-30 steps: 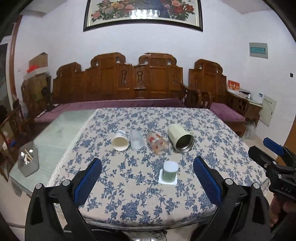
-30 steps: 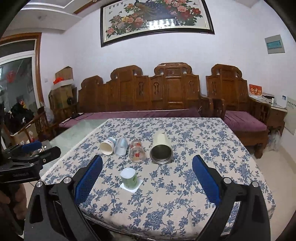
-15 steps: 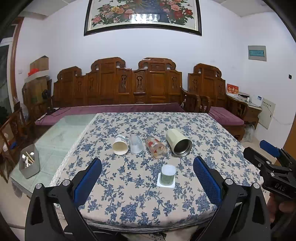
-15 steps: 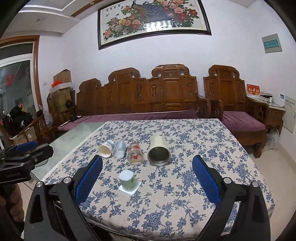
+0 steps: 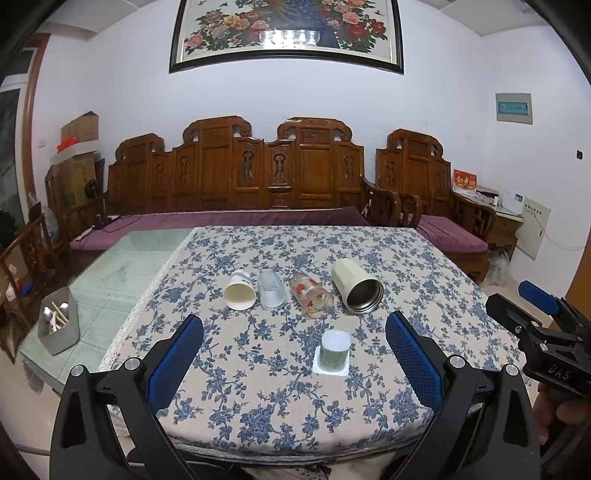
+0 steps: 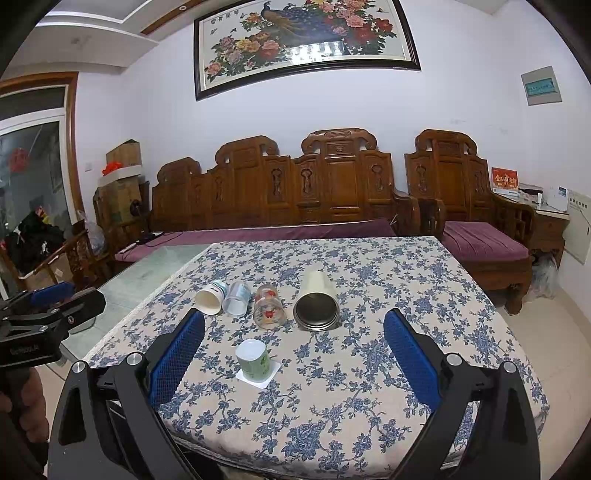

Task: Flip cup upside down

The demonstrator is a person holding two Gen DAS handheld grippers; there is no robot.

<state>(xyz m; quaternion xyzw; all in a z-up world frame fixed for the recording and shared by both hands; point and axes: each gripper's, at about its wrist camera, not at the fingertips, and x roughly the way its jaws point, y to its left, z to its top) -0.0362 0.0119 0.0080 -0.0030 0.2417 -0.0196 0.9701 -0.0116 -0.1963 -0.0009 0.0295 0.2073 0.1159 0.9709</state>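
1. Left wrist view: compared with 1 s ago, the table (image 5: 369, 424) sits lower and smaller in frame and more wall and painting (image 5: 286, 35) show above the wooden sofa (image 5: 258, 173); the cups keep their places on the cloth.
2. The left gripper (image 5: 294, 363) has its fingers spread wide with nothing between them, hanging off the table's near edge. The right gripper (image 6: 293, 360) is equally wide apart and empty, also off the near edge.
3. The green cup (image 5: 334, 350) stands with its white end up on 1 white coaster (image 5: 331, 366), near the near edge, about mid-width; I cannot tell whether that end is the base or the mouth. It is apart from both grippers.
4. Behind it, toward the table's middle, 4 cups lie on their sides in a row: 1 paper cup (image 5: 239, 294), 1 clear plastic cup (image 5: 272, 294), 1 printed glass (image 5: 310, 299) and 1 cream steel tumbler (image 5: 357, 291).
5. Only the left wrist view shows the grey utensil holder (image 5: 60, 325) on the bare glass at the table's left edge, and the right gripper's blue-tipped side at frame right.
6. Only the right wrist view shows the doorway (image 6: 33, 192) and the left gripper at frame left.
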